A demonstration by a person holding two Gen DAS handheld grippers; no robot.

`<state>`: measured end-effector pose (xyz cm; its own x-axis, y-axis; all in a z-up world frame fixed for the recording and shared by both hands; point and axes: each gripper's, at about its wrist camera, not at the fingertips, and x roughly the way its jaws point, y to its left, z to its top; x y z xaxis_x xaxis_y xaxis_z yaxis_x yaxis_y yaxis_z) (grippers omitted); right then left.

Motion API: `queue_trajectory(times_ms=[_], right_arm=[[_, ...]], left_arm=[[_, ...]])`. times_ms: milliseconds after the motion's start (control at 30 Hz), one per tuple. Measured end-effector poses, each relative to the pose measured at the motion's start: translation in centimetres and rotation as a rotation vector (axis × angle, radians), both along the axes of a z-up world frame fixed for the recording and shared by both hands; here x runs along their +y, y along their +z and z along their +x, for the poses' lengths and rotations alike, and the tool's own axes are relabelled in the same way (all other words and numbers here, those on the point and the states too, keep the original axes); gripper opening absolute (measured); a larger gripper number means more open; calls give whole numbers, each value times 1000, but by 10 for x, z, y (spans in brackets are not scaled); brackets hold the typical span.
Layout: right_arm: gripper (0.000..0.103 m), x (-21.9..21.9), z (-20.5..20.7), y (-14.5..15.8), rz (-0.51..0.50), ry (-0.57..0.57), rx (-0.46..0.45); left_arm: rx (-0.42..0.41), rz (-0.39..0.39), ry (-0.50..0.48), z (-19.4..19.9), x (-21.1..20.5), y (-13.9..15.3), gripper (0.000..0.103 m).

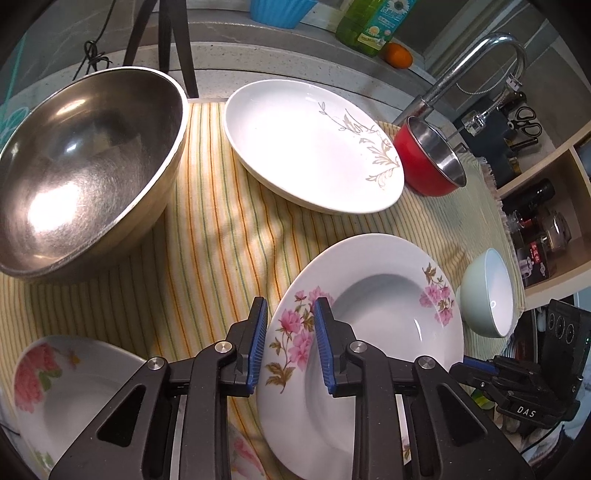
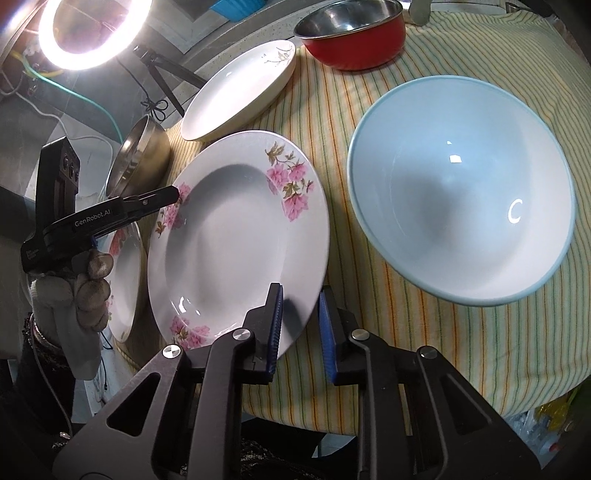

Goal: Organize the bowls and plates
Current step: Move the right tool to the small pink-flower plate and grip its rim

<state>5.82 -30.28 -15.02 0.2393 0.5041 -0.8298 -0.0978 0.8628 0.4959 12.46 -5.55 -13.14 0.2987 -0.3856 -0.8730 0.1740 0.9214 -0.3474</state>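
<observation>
A white deep plate with pink flowers [image 1: 373,325] [image 2: 236,236] is tilted above the striped cloth. My left gripper [image 1: 290,343] has its fingers on either side of the plate's left rim. My right gripper [image 2: 301,325] straddles the opposite rim; its fingers look slightly apart around the edge. A second pink-flowered plate [image 1: 62,384] [image 2: 127,280] lies at the left. A white plate with a grey leaf pattern [image 1: 310,144] [image 2: 240,88] lies farther back. A pale blue bowl [image 1: 487,291] [image 2: 461,184] sits at the right.
A large steel bowl [image 1: 85,162] [image 2: 140,155] stands at the left. A red pot with a steel inside [image 1: 428,158] [image 2: 351,33] is at the back beside the tap [image 1: 469,66]. A ring light [image 2: 92,29] glows at the left. The striped cloth [image 1: 221,236] covers the counter.
</observation>
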Motion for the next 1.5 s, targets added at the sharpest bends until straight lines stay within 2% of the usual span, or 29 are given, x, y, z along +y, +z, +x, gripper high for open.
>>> queue_trajectory(times_ms=[900, 1267, 1400, 1467, 1500], right_arm=[[21, 19, 0, -4, -28, 77, -5], [21, 13, -4, 4, -55, 86, -54], [23, 12, -6, 15, -73, 97, -96], [31, 13, -6, 23, -90, 102, -126], [40, 13, -6, 27, -92, 103, -141]], left_arm=[[-4, 30, 24, -39, -7, 0, 24], [-22, 33, 43, -42, -5, 4, 24], [-44, 23, 46, -44, -5, 12, 25], [-62, 23, 44, -46, -5, 18, 27], [-73, 24, 46, -47, -5, 21, 33]])
